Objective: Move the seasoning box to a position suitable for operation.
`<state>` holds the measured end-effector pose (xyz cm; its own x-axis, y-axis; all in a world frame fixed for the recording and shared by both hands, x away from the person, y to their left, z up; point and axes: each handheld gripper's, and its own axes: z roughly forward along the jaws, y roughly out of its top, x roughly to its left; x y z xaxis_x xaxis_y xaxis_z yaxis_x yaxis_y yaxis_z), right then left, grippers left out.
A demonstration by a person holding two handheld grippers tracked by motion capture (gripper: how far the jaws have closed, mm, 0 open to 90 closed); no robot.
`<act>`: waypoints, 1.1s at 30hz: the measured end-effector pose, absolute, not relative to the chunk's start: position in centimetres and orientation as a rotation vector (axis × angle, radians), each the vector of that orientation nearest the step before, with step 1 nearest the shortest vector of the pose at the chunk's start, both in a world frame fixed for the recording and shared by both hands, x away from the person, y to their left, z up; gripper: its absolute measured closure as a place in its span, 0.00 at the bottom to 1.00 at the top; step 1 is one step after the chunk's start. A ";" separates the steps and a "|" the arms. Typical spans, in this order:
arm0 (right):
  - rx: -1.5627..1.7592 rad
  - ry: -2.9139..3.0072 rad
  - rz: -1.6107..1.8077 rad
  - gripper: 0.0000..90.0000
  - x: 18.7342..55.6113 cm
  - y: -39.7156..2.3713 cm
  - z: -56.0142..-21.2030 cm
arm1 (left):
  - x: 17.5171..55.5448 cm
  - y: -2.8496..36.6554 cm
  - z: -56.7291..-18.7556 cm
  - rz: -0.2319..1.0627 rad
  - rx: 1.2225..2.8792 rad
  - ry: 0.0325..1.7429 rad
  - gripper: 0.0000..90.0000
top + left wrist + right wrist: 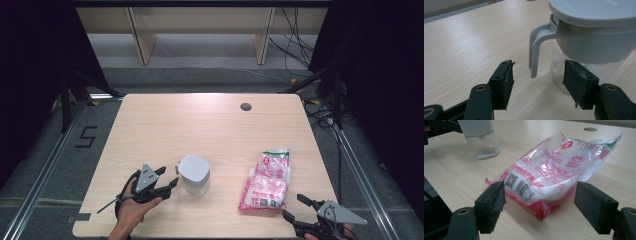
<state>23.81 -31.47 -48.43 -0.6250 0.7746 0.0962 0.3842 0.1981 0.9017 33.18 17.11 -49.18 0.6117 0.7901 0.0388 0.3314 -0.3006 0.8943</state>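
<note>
My left hand-held gripper (537, 82) points level at the jug's handle (535, 47), jaws apart around it untouching; my right hand-held gripper (540, 207) gapes before the sugar bag (554, 167) on the worktop (200, 125).

A pale wood-grain worktop (165, 120) with rounded corners carries two things. Toward its near left stands a clear glass jar (194, 175) with a grey lid and a grey side handle, upright, a thin layer of white powder in its bottom. To the near right, well apart from the jar, a clear plastic bag (267, 181) printed in red and filled with white grains lies flat. A round grey cable hole (245, 106) sits near the far edge.
</note>
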 end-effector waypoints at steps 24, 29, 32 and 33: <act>1.038 2.112 1.386 0.29 23.8 -31.3 -48.4 | 35.6 15.1 -48.9 0.639 1.979 0.848 0.86; 1.051 2.119 1.390 0.29 23.8 -31.2 -48.4 | 34.1 15.2 -48.8 0.633 1.966 0.893 0.84; 1.066 2.131 1.386 0.29 23.6 -31.2 -48.3 | 33.3 15.3 -48.7 0.615 1.965 0.921 0.83; 0.994 2.127 1.379 0.29 23.9 -31.3 -48.3 | 33.0 15.3 -48.7 0.598 1.955 0.934 0.82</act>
